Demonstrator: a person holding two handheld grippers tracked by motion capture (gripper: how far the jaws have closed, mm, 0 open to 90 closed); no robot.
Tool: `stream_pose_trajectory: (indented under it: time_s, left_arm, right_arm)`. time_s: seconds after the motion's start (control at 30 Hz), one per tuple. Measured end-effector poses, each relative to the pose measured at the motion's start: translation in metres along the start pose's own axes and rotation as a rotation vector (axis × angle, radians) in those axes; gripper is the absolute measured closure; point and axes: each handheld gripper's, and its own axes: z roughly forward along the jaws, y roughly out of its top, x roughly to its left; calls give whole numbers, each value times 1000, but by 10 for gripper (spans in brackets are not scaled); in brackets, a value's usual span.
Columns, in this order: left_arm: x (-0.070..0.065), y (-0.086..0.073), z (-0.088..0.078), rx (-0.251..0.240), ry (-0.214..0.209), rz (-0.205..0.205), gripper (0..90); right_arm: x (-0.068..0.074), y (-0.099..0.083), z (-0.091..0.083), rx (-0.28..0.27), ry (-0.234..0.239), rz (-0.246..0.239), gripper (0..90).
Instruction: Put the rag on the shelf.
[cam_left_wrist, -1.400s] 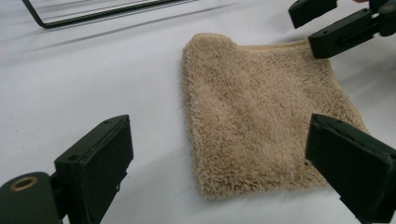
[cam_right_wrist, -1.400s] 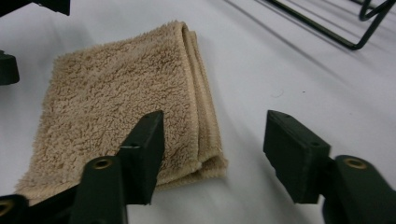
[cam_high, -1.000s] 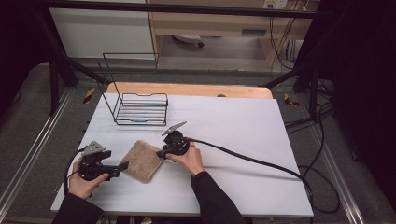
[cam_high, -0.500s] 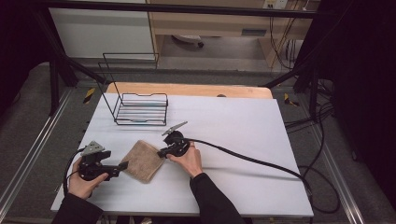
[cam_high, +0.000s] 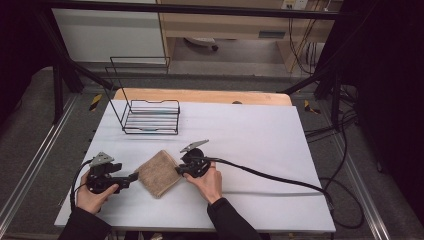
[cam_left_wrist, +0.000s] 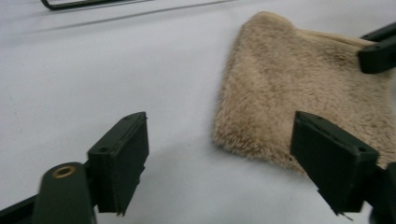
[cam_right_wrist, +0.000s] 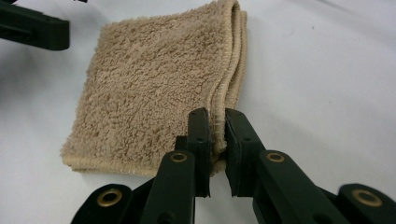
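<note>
A folded tan towel (cam_high: 159, 173) lies flat on the white table (cam_high: 260, 135), toward the near edge at about 7 o'clock from the table's centre. The right gripper (cam_right_wrist: 217, 133) has its jaws pinched together on the towel's near corner, where the stitched folded edges meet (the layered hem runs up between the two pads). In the high view this gripper sits at the towel's 3 o'clock side, held by the right hand (cam_high: 209, 181). The left gripper (cam_left_wrist: 219, 163) rests at the towel's 9 o'clock side with its jaws spread wide apart, one pad just in front of the towel's fuzzy edge, nothing between them. A black wire rack (cam_high: 150, 116) stands well apart at 11 o'clock.
</note>
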Motion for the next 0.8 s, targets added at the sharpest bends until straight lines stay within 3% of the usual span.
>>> stream_pose_trajectory:
  time_s: [0.13, 0.3, 0.37, 0.53, 0.8]
  left_arm:
    - [-1, 0, 5, 1, 1, -33, 318]
    - [-5, 5, 13, 12, 3, -32, 376]
    - [-6, 10, 18, 3, -4, -67, 410]
    - [-8, 15, 27, 16, 3, -98, 521]
    - [-12, 12, 35, 49, -6, -123, 616]
  right_arm:
    - [4, -13, -5, -18, -14, 10, 811]
    - [7, -24, -7, -39, -25, 15, 808]
    - [6, -26, -7, -44, -23, 19, 807]
    - [6, -30, -6, -48, -24, 19, 802]
    - [7, -32, -5, -53, -32, 3, 800]
